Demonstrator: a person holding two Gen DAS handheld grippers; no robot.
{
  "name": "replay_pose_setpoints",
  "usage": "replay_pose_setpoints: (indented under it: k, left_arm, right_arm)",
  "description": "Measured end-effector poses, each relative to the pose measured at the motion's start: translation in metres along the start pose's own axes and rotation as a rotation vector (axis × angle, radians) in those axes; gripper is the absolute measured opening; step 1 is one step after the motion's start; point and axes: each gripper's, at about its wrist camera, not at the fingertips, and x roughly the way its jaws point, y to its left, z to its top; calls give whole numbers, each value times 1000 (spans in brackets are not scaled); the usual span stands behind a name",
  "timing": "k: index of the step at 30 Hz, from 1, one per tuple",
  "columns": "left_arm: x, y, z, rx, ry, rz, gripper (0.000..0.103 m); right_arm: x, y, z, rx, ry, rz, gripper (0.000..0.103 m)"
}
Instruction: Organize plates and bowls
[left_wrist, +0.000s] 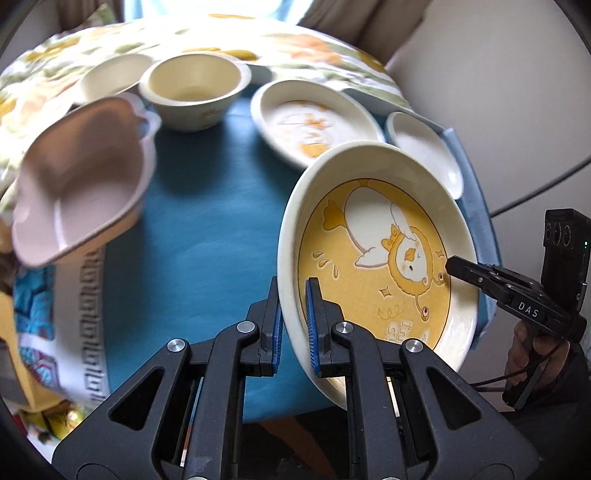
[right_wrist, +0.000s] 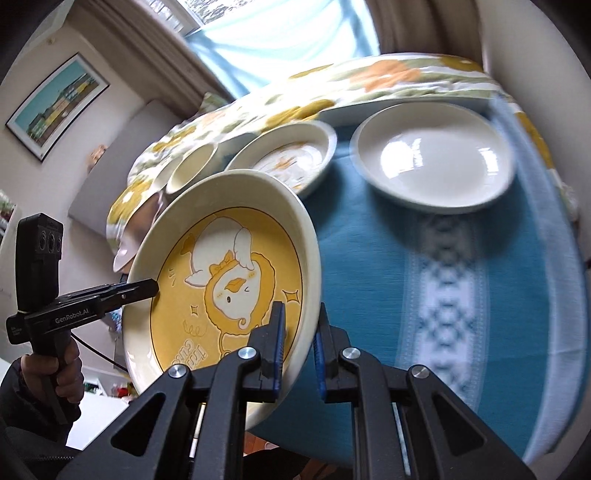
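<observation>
A yellow duck plate (left_wrist: 376, 258) is held in the air above the blue tablecloth (left_wrist: 207, 229), tilted on edge. My left gripper (left_wrist: 293, 314) is shut on its near rim. My right gripper (right_wrist: 299, 332) is shut on the opposite rim of the same plate (right_wrist: 229, 280); it shows from the side in the left wrist view (left_wrist: 458, 267). On the table stand a cream bowl (left_wrist: 195, 92), a second duck plate (left_wrist: 314, 122), a white plate (right_wrist: 432, 162) and a pink bowl (left_wrist: 81, 184).
A second cream bowl (left_wrist: 114, 77) sits behind the pink one. A floral cloth (left_wrist: 295, 40) covers the table's far side. A patterned runner (right_wrist: 447, 280) crosses the blue cloth. Walls and a curtain lie beyond.
</observation>
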Motion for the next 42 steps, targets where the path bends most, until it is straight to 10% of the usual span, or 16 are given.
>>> replay_pose_setpoints:
  k: [16,37,40,42]
  left_arm:
    - [5,136,-25,-119,46,-12,9]
    - [10,142,-17,-79,76,-30,11]
    - [12,135,-17,-60,85,-6,16]
    - [12,128,-16,-36,81,1,39]
  right_arm:
    - [89,78,-3,-34,62,-7,13]
    - [92,82,-4,4,77,-69,14]
    - [89,85,-4,2,57,-73,37]
    - [88,87,-4,0,51,-79,66]
